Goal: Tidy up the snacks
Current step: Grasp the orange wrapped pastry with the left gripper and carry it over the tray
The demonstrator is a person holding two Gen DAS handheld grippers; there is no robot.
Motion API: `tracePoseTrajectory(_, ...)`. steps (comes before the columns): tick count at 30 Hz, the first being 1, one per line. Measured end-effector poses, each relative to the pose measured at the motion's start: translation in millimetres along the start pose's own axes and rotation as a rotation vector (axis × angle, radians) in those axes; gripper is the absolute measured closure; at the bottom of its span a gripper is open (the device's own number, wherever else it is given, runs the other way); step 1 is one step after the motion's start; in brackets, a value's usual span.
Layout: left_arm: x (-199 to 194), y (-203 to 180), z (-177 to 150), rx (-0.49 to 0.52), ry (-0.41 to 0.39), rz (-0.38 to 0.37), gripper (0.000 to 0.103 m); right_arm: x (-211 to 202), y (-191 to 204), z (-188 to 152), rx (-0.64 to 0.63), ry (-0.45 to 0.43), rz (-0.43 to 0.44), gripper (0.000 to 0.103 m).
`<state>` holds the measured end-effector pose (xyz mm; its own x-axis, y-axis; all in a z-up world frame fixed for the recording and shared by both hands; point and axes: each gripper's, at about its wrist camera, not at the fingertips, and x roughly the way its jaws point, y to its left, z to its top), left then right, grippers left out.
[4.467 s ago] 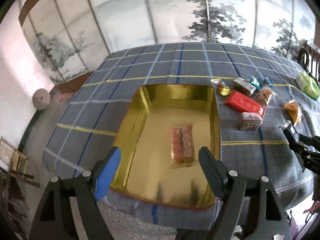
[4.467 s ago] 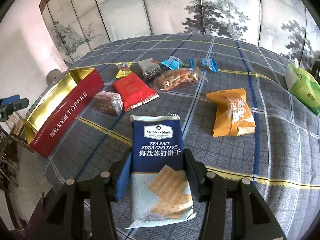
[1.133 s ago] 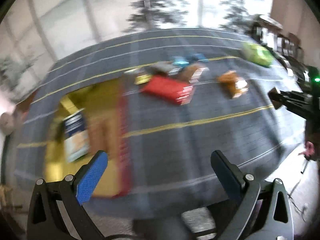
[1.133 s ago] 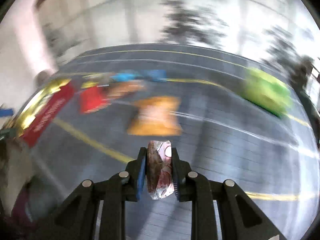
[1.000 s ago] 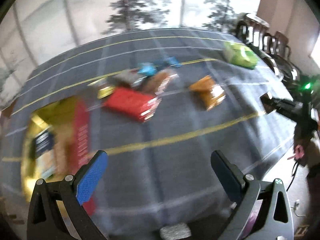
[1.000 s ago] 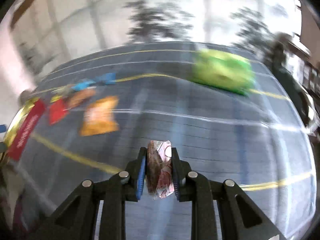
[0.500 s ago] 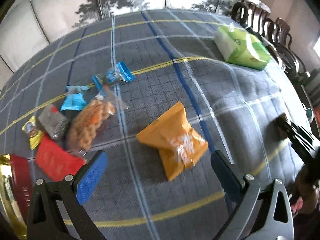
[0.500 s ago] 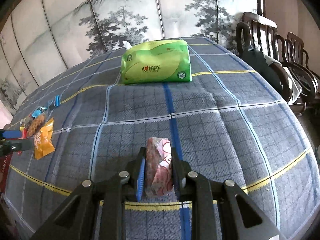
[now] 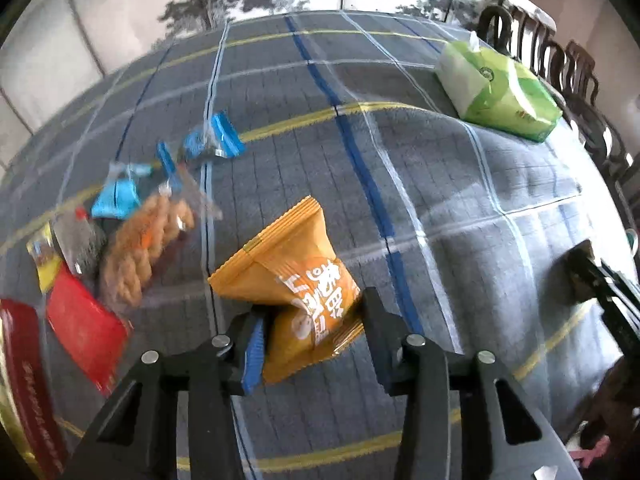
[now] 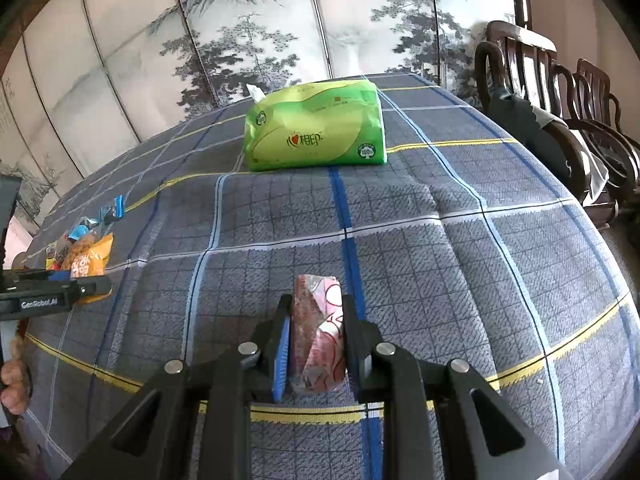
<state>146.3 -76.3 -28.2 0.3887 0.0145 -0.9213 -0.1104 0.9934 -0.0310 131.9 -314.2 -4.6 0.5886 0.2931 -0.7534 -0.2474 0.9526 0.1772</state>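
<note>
Half a second ago my left tongs (image 9: 310, 338) hung spread above the cloth; now their fingers have come in on both sides of the orange snack bag (image 9: 294, 292), touching its crumpled lower end, though I cannot tell whether they grip it firmly. My right tongs (image 10: 316, 344) are still clamped on the small pink-and-brown wrapped snack (image 10: 318, 334), held upright between the pads just above the plaid tablecloth (image 10: 440, 240).

In the left view, from the orange bag toward 9 o'clock lies the red packet (image 9: 82, 326), and at the far 8 o'clock edge the red wall of the gold tin (image 9: 24, 380) shows. Toward 10 o'clock sits the clear bag of fried twists (image 9: 148, 242), with a dark seed packet (image 9: 80, 246) and a yellow sachet (image 9: 42, 260) beside it. Farther, at 11 o'clock, two blue candies (image 9: 214, 142) lie near a yellow stripe. At 2 o'clock, well apart, the green tissue pack (image 9: 498, 88) rests near the table's far edge, with dark wooden chairs (image 10: 560, 100) beyond.
</note>
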Motion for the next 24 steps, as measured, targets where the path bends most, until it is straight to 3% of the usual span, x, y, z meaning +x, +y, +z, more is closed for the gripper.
tracePoseTrajectory(4, -20.6, 8.9, -26.3, -0.035, -0.018, -0.056, 0.064, 0.0, 0.3, -0.1, 0.0, 0.0, 0.0, 0.08)
tracePoseTrajectory(11, -79.0, 25.2, -80.7, -0.053, -0.103, -0.019, 0.063, 1.1, 3.3, 0.0, -0.018, 0.001, -0.021, 0.08)
tracePoseTrajectory(24, -137.4, 71.8, -126.9, -0.108, -0.179, 0.078, 0.063, 2.4, 12.2, 0.0, -0.059, 0.004, -0.069, 0.08)
